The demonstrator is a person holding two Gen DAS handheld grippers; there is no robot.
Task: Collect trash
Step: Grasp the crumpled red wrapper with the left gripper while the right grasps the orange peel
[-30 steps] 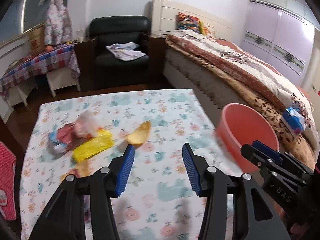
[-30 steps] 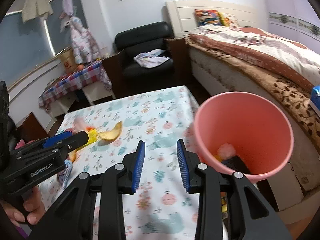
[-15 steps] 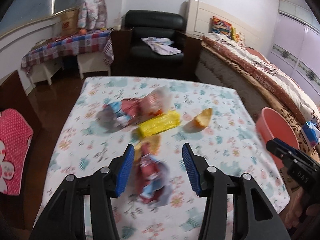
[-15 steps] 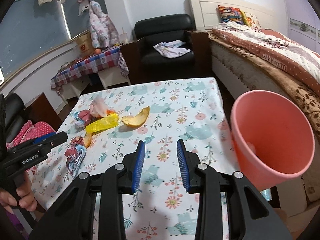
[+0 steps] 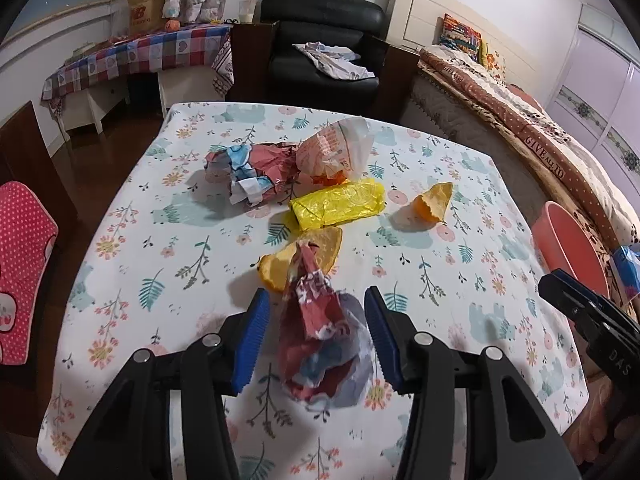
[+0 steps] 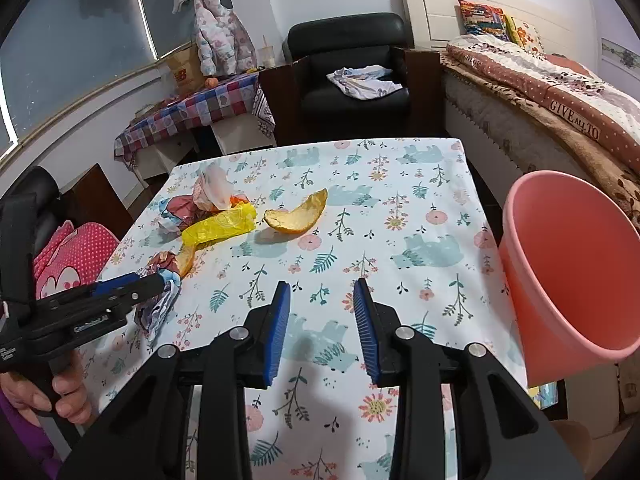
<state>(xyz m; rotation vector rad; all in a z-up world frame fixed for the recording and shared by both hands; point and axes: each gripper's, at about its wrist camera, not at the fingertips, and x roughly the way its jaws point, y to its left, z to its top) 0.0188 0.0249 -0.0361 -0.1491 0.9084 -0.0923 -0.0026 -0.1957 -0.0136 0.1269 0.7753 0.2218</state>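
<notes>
Table (image 5: 132, 216) carries a floral, bear-print cloth. Lying directly on it: crumpled red-and-blue wrapper (image 5: 320, 344) near edge, orange peel (image 5: 280, 260) touching it, yellow bag (image 5: 340, 204), second peel (image 5: 434, 204), crumpled paper wad (image 5: 248, 172), translucent bag (image 5: 336, 152).

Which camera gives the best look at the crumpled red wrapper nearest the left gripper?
The left wrist view: the crumpled red wrapper lies unobstructed between the open left gripper fingers. In the right wrist view, the wrapper sits at the edge, partly hidden by that gripper.
</notes>
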